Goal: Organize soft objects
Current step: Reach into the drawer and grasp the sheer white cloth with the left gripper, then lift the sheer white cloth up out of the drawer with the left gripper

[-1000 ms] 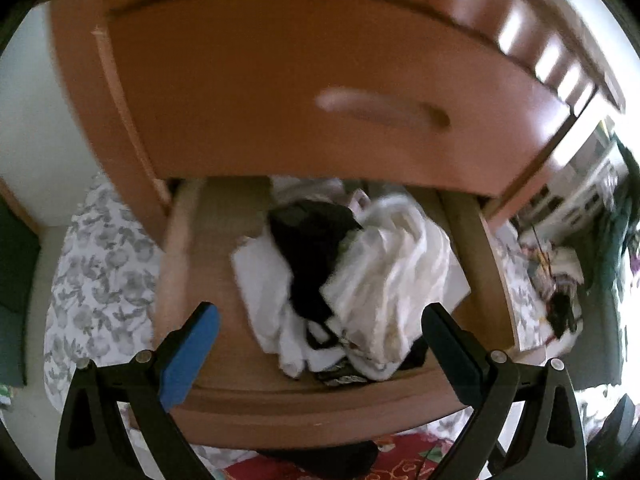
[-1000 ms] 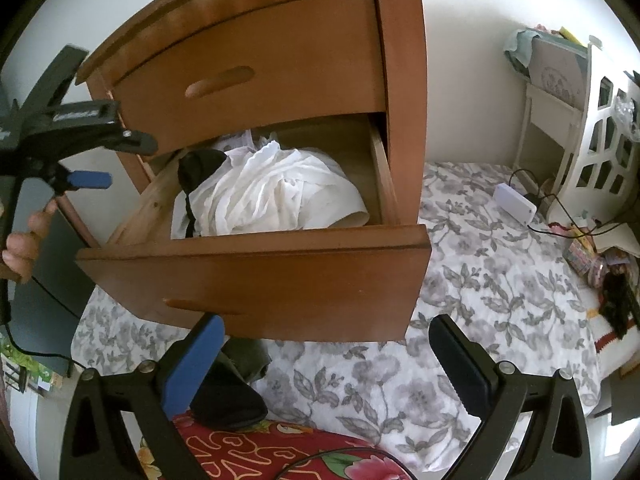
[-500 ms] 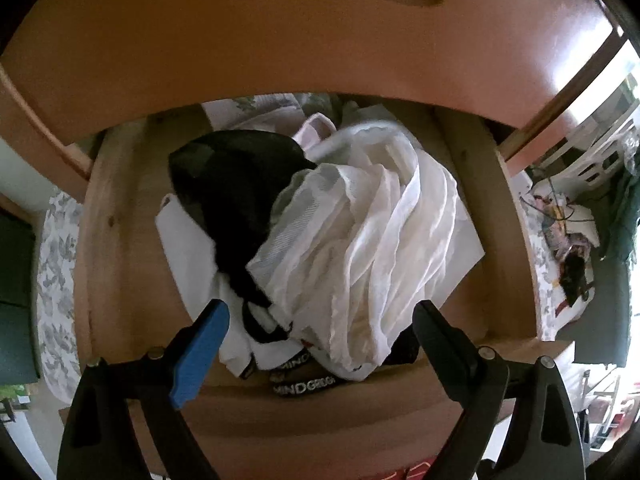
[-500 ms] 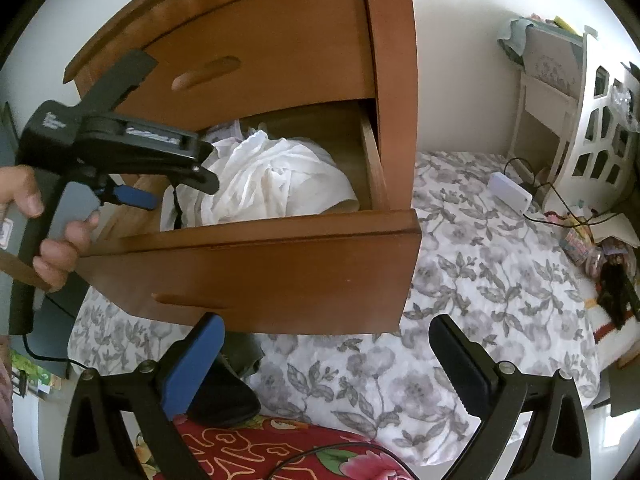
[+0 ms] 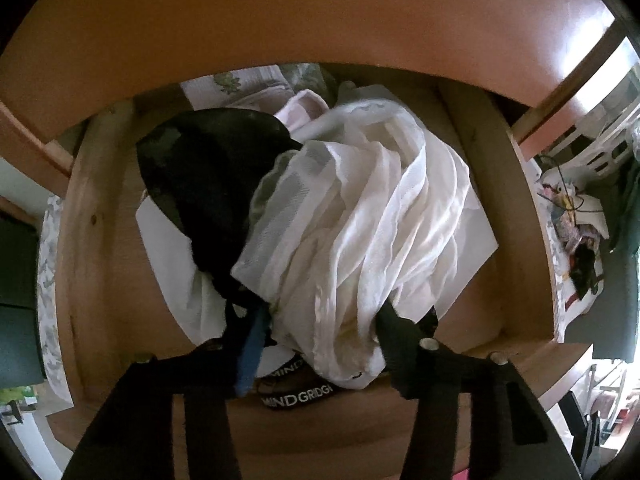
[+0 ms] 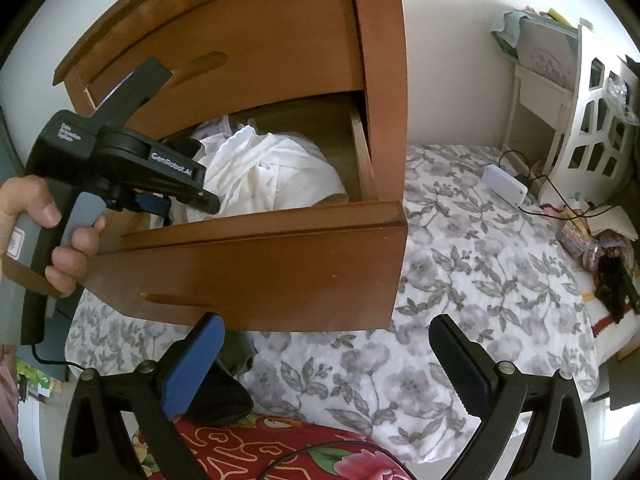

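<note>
Left wrist view: your left gripper (image 5: 320, 332) points steeply down into the open drawer (image 5: 516, 216). Its jaws have just been closing, and a bunched fold of the white cloth (image 5: 360, 220) now sits between them, the blue pad (image 5: 252, 356) on one side and the black finger (image 5: 400, 336) on the other, both pressing into the fabric. A black garment (image 5: 208, 184) lies just beside the white cloth, partly under it, and a black waistband with white lettering (image 5: 298, 398) lies at the drawer's front edge.

Right wrist view: your right gripper (image 6: 324, 364) hangs with its jaws spread wide and nothing between them, above the flowered bedspread (image 6: 460, 280). Your hand (image 6: 60, 236) holds the left gripper's handle at the drawer of the wooden nightstand (image 6: 280, 32), where the white cloth sits heaped.
</note>
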The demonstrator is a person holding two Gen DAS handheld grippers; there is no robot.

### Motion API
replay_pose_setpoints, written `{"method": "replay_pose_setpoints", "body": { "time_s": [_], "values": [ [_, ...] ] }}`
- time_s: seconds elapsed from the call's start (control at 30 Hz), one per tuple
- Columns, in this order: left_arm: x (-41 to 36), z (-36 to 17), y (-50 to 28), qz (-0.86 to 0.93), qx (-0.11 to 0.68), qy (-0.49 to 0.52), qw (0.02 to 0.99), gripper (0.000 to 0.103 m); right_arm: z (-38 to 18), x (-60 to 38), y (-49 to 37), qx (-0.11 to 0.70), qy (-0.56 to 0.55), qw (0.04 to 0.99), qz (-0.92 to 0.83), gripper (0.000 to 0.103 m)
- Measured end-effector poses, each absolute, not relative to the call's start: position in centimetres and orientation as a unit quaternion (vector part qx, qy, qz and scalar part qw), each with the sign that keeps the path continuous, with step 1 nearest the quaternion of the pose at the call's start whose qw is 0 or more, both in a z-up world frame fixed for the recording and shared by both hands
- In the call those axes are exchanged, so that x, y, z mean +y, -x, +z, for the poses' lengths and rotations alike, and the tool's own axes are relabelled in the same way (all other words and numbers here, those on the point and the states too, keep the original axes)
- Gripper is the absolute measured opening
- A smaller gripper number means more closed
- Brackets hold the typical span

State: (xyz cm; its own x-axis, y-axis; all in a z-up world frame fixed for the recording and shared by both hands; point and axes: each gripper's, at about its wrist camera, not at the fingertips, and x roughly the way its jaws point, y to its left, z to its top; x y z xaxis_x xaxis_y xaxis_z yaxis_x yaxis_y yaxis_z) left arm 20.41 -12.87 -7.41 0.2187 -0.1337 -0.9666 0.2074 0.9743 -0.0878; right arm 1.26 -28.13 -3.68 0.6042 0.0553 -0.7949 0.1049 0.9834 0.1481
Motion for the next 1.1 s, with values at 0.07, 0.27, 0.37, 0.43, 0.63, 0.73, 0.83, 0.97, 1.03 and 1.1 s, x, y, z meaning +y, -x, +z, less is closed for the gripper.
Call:
{"method": "replay_pose_setpoints", "body": {
  "time_s": [0.07,0.27,0.37,0.43,0.63,0.73,0.83,0.97,1.03,1.1],
  "values": [
    [-12.1,-7.2,-20.2,-0.110,0.611,-0.019,0.783,0.039,-3.7,-28.1,-1.3,0.445,-0.090,0.891,-0.014,0.103],
    [-9.6,-6.5,-19.6,-0.121,0.592,0.037,0.796,0.013,-3.6,-28.1,-1.2,0.446,-0.088,0.890,-0.016,0.103],
    [-8.5,-6.4,-19.3,-0.135,0.584,0.071,0.797,0.011,-3.5,-28.0,-1.1,0.446,-0.086,0.891,-0.017,0.103],
    [-8.4,-6.4,-19.1,-0.139,0.580,0.085,0.799,0.010,-3.4,-28.0,-1.0,0.445,-0.085,0.891,-0.017,0.103],
    [-6.4,-6.6,-17.6,-0.155,0.553,0.154,0.804,0.010,-3.4,-27.9,-1.0,0.448,-0.082,0.890,-0.020,0.103],
    [-6.0,-6.6,-16.8,-0.161,0.538,0.173,0.809,0.010,-3.4,-27.8,-1.0,0.450,-0.078,0.890,-0.020,0.103],
    [-5.3,-6.1,-16.1,-0.165,0.521,0.190,0.816,0.010,-3.4,-27.8,-0.9,0.450,-0.076,0.889,-0.022,0.103],
    [-4.4,-5.2,-15.3,-0.172,0.501,0.202,0.824,0.010,-3.3,-27.7,-0.8,0.450,-0.075,0.890,-0.023,0.103],
    [-3.9,-4.7,-14.6,-0.173,0.493,0.201,0.828,0.010,-3.3,-27.6,-0.8,0.450,-0.074,0.890,-0.022,0.103],
    [-4.3,-4.8,-14.4,-0.173,0.488,0.198,0.832,0.010,-3.3,-27.5,-0.8,0.450,-0.073,0.890,-0.021,0.103]
  ]
}}
